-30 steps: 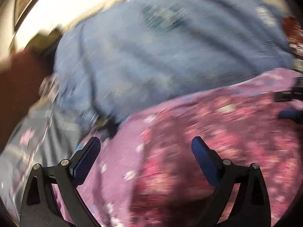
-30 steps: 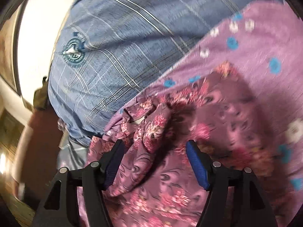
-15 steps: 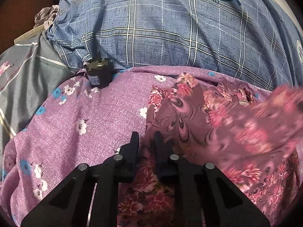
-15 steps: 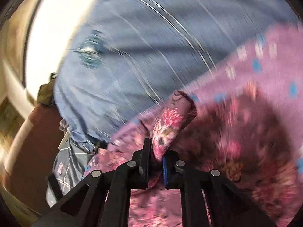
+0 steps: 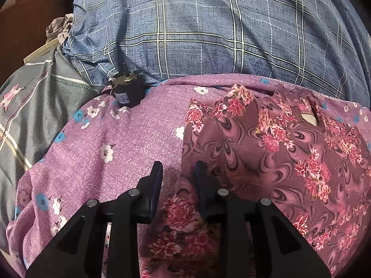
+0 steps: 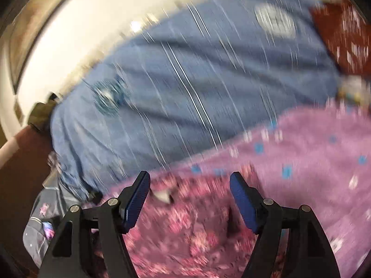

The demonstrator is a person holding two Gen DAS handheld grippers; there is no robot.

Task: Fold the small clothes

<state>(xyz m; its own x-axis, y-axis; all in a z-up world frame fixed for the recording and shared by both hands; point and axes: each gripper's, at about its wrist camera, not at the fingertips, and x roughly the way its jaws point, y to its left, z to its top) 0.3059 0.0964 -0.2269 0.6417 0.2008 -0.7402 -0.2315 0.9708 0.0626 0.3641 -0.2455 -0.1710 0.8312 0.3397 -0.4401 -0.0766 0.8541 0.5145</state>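
the floral garment [image 5: 266,162] is laid on the purple bedsheet [image 5: 129,139], in front of the blue checked pillow [image 5: 208,34], with its near edge bunched between the fingers of the left gripper [image 5: 177,173]. those jaws have just been eased apart a little and are seen narrowly parted; cloth sits between them, but whether the pads still press on it cannot be told. the right gripper [image 6: 189,187] has just been opened and is seen spread wide with nothing held, above the garment [image 6: 185,231]. risk: if the left hold is loose, the edge could be dropped and the fold undone; the sheet underneath could also be caught with the garment, since both are thin and lie together. the small dark object [image 5: 126,90] on the sheet near the pillow could be snagged if cloth is dragged that way. the right view is heavily blurred, so the garment's outline there is hard to make out; its far right side is cut off in the left view, and the dark object cannot be identified.
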